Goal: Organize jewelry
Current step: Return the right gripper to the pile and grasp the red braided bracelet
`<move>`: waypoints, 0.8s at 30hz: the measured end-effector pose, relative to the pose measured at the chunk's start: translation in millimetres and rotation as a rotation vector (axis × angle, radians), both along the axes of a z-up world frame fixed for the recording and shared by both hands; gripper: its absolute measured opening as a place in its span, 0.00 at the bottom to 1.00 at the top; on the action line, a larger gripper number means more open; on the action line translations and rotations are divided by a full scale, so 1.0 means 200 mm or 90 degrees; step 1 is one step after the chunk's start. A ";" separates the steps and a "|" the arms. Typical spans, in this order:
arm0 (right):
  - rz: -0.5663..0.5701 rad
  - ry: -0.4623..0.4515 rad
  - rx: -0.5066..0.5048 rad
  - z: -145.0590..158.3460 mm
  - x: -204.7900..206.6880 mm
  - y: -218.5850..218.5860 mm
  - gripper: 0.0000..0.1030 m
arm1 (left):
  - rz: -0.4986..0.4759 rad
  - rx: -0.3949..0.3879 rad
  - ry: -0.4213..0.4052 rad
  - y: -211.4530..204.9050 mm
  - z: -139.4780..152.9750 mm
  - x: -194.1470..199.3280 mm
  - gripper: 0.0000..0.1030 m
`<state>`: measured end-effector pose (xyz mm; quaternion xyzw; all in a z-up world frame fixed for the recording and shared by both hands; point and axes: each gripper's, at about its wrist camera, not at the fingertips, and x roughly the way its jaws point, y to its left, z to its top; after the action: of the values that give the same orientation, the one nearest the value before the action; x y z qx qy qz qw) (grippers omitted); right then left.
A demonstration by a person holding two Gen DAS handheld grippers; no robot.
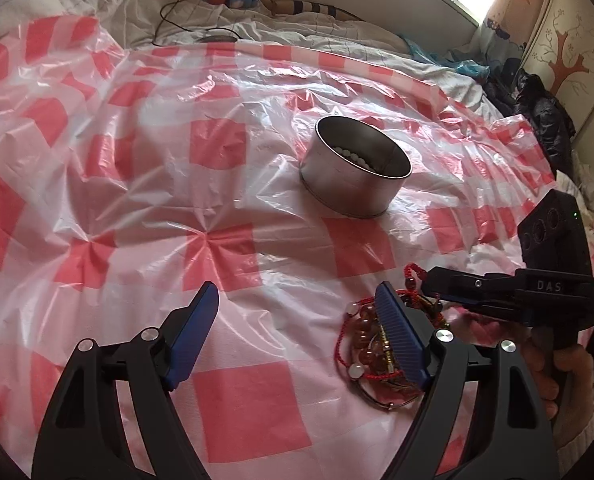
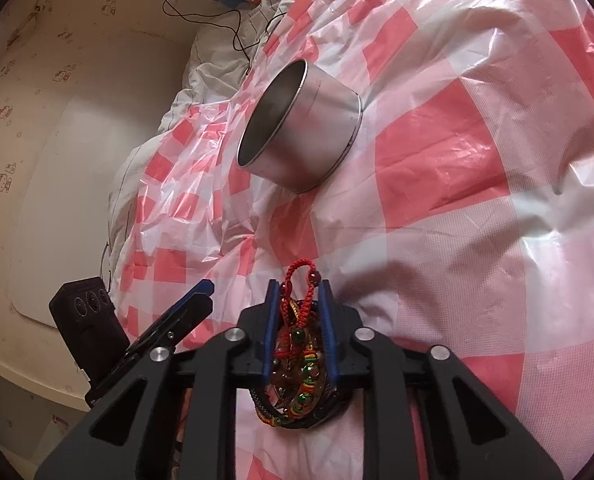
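A bed covered with a crinkled red-and-white checked plastic sheet (image 1: 225, 240) carries everything here, and its slippery, puckered surface is the first hazard: anything dropped could slide or snag in a fold. On it, well apart from both tools, stands a round metal tin (image 1: 355, 170), upright with its mouth open upward and a string of pale beads (image 1: 353, 155) already inside. The left gripper (image 1: 297, 332) has its fingers spread wide and holds nothing; its right finger lies over a pile of bracelets (image 1: 363, 340) on the sheet, amber beads tangled with red cord. The right gripper (image 2: 299, 320) is pinching a corded bracelet (image 2: 297, 364) between its pads, just beside that pile. The held bracelet's long axis runs along the fingers, its red loop (image 2: 301, 276) poking forward past the tips, roughly toward the tin. The likely trouble, I judge, is tangling: cords shared with the pile could drag other pieces up, or the loop could catch the tin's rim.
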<state>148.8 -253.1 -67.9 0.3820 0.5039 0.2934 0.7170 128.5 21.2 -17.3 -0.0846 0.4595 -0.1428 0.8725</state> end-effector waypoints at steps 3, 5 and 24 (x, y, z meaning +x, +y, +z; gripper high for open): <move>0.002 -0.021 0.007 0.04 -0.01 0.00 0.12 | -0.016 -0.030 0.010 -0.02 -0.03 0.03 0.74; 0.000 -0.034 0.013 0.07 -0.01 0.00 0.10 | -0.025 -0.035 0.017 -0.04 -0.05 0.04 0.74; -0.029 -0.018 0.069 0.11 -0.01 -0.12 0.34 | -0.075 -0.072 0.071 -0.15 -0.19 0.15 0.74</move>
<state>146.8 -276.3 -45.4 0.4277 0.4681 0.3095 0.7086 158.2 -9.0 -54.3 -0.1144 0.5024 -0.2149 0.8297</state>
